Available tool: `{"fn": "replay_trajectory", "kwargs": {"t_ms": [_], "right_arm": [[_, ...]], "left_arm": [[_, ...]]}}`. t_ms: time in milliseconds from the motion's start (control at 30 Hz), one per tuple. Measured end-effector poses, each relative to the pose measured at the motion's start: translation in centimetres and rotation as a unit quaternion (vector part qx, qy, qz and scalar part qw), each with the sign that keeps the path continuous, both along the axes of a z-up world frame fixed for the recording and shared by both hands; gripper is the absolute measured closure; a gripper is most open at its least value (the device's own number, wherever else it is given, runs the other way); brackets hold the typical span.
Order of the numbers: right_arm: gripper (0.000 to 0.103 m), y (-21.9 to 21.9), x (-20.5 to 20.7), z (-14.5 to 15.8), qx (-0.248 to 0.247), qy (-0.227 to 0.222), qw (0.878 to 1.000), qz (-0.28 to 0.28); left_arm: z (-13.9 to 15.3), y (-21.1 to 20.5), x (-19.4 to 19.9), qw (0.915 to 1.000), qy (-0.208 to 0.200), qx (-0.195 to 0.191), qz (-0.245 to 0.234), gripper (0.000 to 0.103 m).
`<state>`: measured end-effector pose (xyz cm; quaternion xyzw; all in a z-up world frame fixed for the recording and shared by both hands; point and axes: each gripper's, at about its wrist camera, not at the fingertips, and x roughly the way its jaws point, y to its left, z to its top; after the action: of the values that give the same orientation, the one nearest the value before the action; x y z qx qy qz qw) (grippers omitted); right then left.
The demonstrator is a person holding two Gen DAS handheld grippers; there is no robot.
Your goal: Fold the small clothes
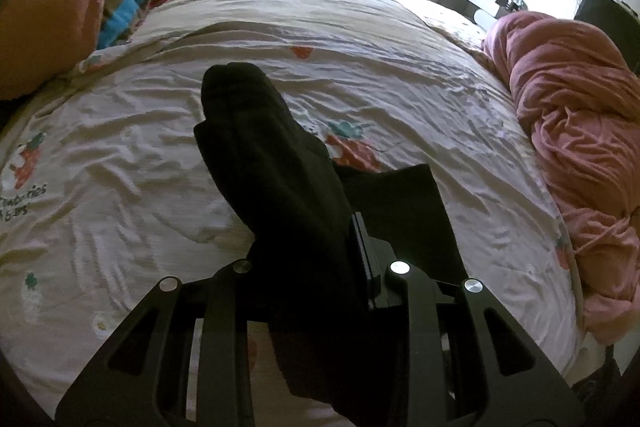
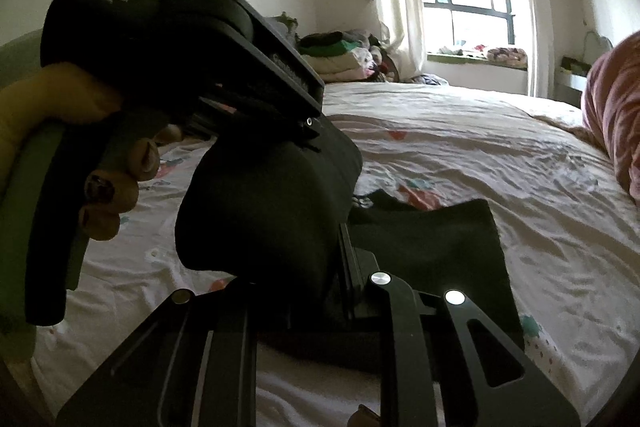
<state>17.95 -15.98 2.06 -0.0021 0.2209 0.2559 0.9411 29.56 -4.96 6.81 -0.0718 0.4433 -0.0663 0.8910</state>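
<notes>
both grippers pinch the black garment [image 1: 276, 163]; only the right wrist view shows the left gripper [image 2: 316, 131] and hand [image 2: 108, 183].

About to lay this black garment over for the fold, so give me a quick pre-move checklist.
1. Left tongs clamped on black garment: ok.
2. Right tongs clamped on it too: ok.
3. Lower part of the garment flat on the bedsheet: ok.
4. Landing area ahead free of the pink blanket: ok.
5. Edges aligned for the fold: cannot tell, fabric bunched and dark.
</notes>
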Motion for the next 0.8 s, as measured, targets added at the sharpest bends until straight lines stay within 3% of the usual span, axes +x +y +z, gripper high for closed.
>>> {"fn": "replay_trajectory", "kwargs": {"t_ms": [333, 800], "right_arm": [[0.087, -3.4, 0.9, -2.4, 0.031, 0.050, 0.998, -0.027], [0.086, -6.9, 2.8, -5.4, 0.112, 0.130, 0.984, -0.048]], "left_arm": [[-2.2, -4.0, 1.4, 0.9992, 0.029, 0.013, -0.025, 0.082], [-5.0, -7.6, 3.4, 0.9969, 0.059, 0.033, -0.040, 0.081]]}}
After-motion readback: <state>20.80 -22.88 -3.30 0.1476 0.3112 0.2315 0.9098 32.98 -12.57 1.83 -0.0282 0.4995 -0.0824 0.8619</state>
